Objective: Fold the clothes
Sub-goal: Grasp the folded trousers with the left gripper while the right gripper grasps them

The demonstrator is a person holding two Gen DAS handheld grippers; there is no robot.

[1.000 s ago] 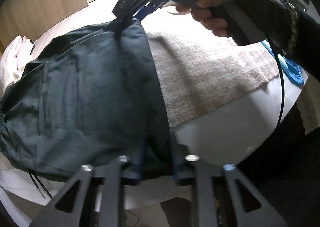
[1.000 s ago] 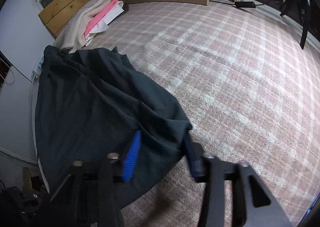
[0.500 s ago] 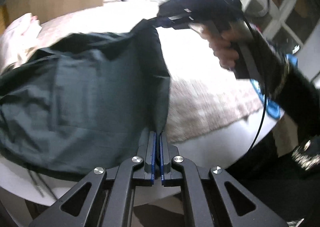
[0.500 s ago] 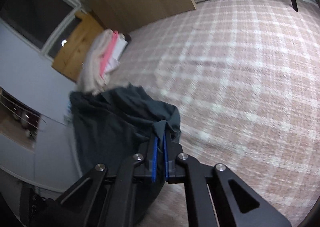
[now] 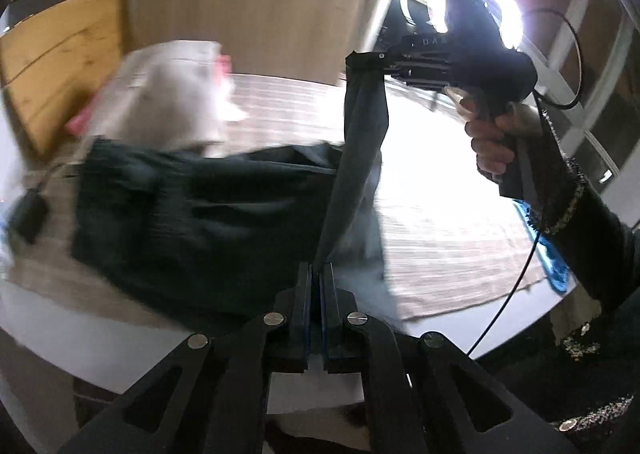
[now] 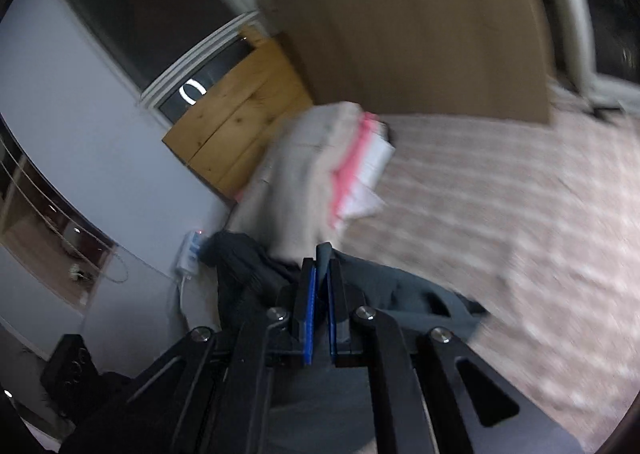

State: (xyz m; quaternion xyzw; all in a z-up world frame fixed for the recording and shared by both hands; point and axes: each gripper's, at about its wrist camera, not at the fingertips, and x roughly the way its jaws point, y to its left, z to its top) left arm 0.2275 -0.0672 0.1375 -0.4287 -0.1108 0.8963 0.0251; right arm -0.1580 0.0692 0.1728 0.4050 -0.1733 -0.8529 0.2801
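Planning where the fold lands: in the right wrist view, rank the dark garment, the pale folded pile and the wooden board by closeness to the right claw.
1. Dark green garment, in the claw.
2. Pale folded clothes pile, just beyond.
3. Pine wooden board, behind, leftward.

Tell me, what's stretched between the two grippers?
In the left wrist view, a taut edge of the dark garment runs from the left gripper up to the right gripper. Nothing else lies between them.
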